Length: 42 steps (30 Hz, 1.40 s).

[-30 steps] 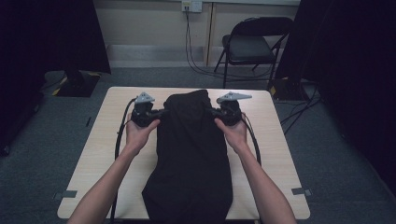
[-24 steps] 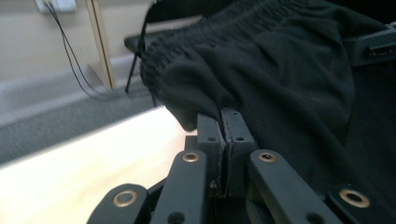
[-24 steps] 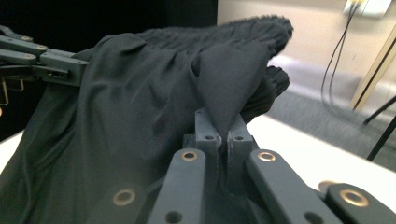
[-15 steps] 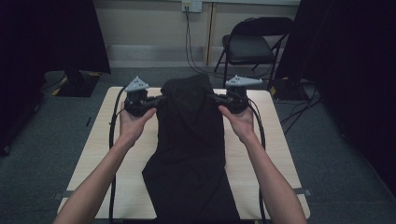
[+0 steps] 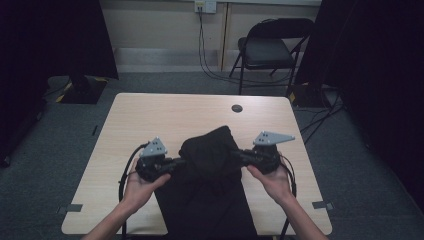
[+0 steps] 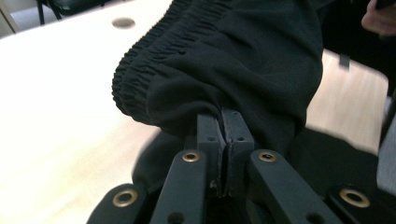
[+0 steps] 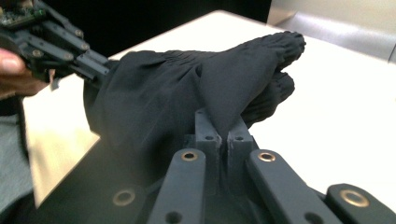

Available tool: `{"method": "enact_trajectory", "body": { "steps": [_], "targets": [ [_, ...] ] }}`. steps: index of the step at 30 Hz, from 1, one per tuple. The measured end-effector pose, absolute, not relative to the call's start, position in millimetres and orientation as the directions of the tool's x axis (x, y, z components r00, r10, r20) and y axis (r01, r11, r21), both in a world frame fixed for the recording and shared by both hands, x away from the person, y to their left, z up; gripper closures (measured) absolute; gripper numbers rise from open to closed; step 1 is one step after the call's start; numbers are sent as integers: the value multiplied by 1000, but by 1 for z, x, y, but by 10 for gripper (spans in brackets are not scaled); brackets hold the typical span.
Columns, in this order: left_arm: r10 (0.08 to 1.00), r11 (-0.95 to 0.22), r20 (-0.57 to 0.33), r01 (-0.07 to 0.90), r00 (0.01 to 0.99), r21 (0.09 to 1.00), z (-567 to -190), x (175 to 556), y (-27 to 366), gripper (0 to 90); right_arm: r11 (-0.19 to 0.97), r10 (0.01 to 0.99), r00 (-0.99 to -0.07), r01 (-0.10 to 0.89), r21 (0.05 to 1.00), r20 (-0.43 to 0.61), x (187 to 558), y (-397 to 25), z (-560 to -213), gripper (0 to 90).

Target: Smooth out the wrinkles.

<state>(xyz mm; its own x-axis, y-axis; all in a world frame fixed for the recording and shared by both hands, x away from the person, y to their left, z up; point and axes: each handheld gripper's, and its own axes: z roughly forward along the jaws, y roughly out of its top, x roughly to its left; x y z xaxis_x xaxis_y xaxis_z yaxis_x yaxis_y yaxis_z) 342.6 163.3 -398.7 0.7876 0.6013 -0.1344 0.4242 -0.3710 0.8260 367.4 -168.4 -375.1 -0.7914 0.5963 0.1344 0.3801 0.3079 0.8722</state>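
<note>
A black garment (image 5: 210,195) with a gathered elastic waistband (image 6: 140,70) lies along the near middle of the light wooden table (image 5: 165,115) and hangs over the front edge. Its waistband end is bunched up and raised above the lower layer. My left gripper (image 5: 181,161) is shut on the fabric at the bunch's left side; the jaws pinch a fold (image 6: 223,116). At the right side, my right gripper (image 5: 235,154) is also shut on the cloth (image 7: 223,122). The left gripper (image 7: 60,42) appears across the garment in the right gripper view.
A round cable hole (image 5: 237,108) sits in the far part of the tabletop. A black folding chair (image 5: 270,50) stands beyond the table's far right corner, with cables (image 5: 210,60) running down the wall to the floor. Dark curtains flank both sides.
Both grippers have come back from the far end of the table toward the person, carrying the garment's waistband end with them, so the cloth now doubles over itself.
</note>
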Motion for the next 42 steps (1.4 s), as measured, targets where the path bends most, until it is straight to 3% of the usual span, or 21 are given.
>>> {"method": "enact_trajectory", "body": {
  "steps": [6, 8, 12, 16, 20, 22, 26, 29, 34, 42],
  "targets": [
    [577, -397, -154, 440, 802, 805, -435, 319, 170, 875, 342, 586, -787, 456, 821, 193, 338, -171, -416, 872],
    [588, -381, -225, 511, 777, 771, -450, 322, 170, 876, 367, 586, -784, 484, 795, 207, 335, -170, -432, 872],
    [590, -409, -243, 544, 770, 733, -467, 322, 162, 876, 406, 592, -776, 519, 752, 217, 335, -168, -457, 872],
    [585, -507, -180, 530, 791, 680, -480, 322, 148, 876, 428, 602, -772, 529, 733, 205, 334, -166, -470, 872],
    [599, -502, -171, 533, 782, 681, -482, 324, 145, 874, 535, 599, -790, 516, 669, 131, 331, -154, -483, 869],
    [615, -517, -135, 526, 777, 675, -483, 327, 145, 875, 526, 599, -788, 522, 671, 144, 335, -153, -486, 869],
    [638, -477, -168, 557, 752, 680, -488, 347, 153, 875, 513, 618, -777, 518, 684, 125, 348, -149, -488, 870],
    [658, -502, -89, 523, 748, 689, -487, 361, 149, 876, 501, 636, -764, 513, 697, 105, 358, -144, -489, 871],
    [707, -443, -98, 546, 700, 711, -491, 396, 148, 878, 482, 657, -748, 514, 710, 95, 378, -141, -491, 871],
    [759, -415, -33, 522, 651, 746, -495, 448, 136, 879, 450, 693, -717, 510, 733, 73, 413, -138, -494, 872]
  ]
}}
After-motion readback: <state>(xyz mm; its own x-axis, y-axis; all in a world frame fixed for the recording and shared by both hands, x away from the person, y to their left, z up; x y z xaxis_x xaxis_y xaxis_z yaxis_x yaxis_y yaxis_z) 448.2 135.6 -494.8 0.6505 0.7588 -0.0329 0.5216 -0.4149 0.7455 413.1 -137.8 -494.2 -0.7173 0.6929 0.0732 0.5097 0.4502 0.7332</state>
